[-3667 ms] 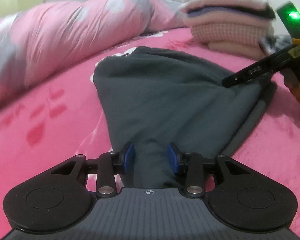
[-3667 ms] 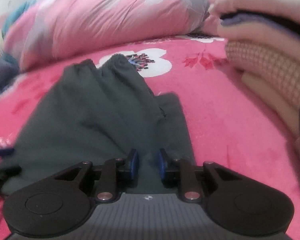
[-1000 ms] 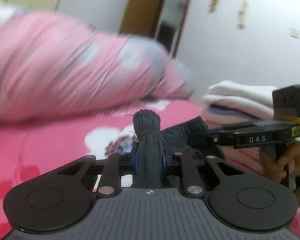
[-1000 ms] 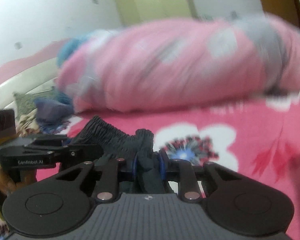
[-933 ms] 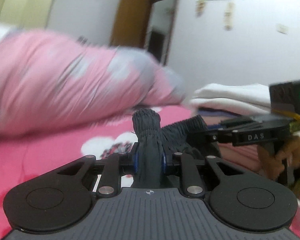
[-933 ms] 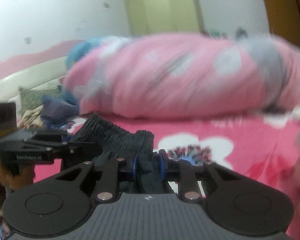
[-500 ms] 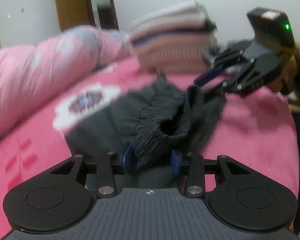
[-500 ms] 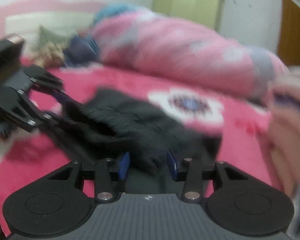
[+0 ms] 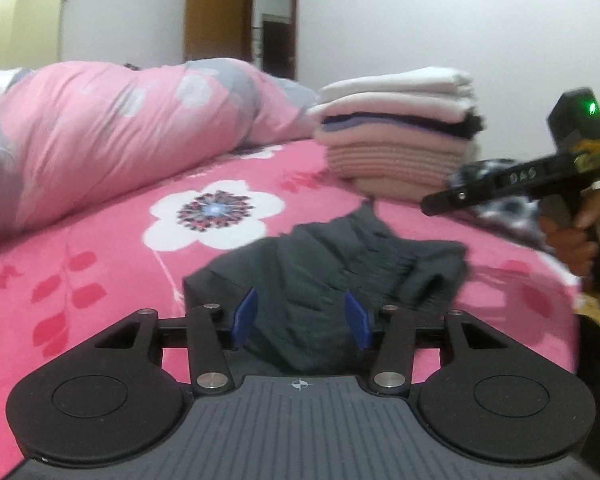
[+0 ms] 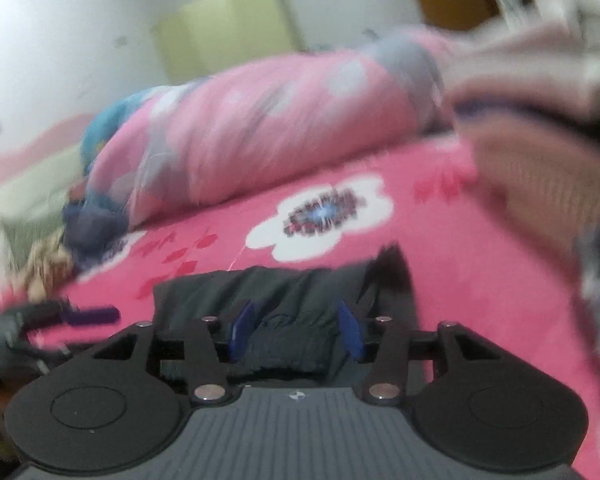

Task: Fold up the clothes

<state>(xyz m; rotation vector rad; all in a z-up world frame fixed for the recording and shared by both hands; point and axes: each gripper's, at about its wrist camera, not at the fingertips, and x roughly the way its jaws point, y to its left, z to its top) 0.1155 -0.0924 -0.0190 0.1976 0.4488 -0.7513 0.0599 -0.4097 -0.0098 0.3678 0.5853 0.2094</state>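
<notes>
the left wrist view is sharp enough to read: a folded stack of clothes (image 9: 396, 140) in white, purple, pink and beige sits on the bed (image 9: 100, 256) beyond the dark grey garment (image 9: 340, 264), and the right tool (image 9: 496, 190) reaches in from the right edge, held by a hand (image 9: 576, 236). a wooden door frame (image 9: 198, 8) and a rolled pink quilt (image 9: 100, 128) fill the background. the right wrist view is smeared with blur and gives other things: a pale green wardrobe (image 10: 228, 20), a heap of blue and tan fabric (image 10: 84, 216) at the far left of the bed, and the left tool's purple-tipped finger (image 10: 92, 315) poking in from the left edge.

the stack is only a pale smudge at the right edge in the right wrist view. the near edge of the garment is cut off behind each tool's body. the right tool's fingertips cannot be made out from the left wrist view.

the garment lies bunched and partly folded on the pink floral bed sheet, with a ribbed elastic band (image 9: 388, 276) rumpled on its right side. the left tool (image 9: 300, 318) has its jaws opening, the cloth lying loose between the blue pads (image 9: 244, 314) without being pinched. the right tool's jaws are opening too, its pads (image 10: 350, 334) standing clear of the cloth between them.
</notes>
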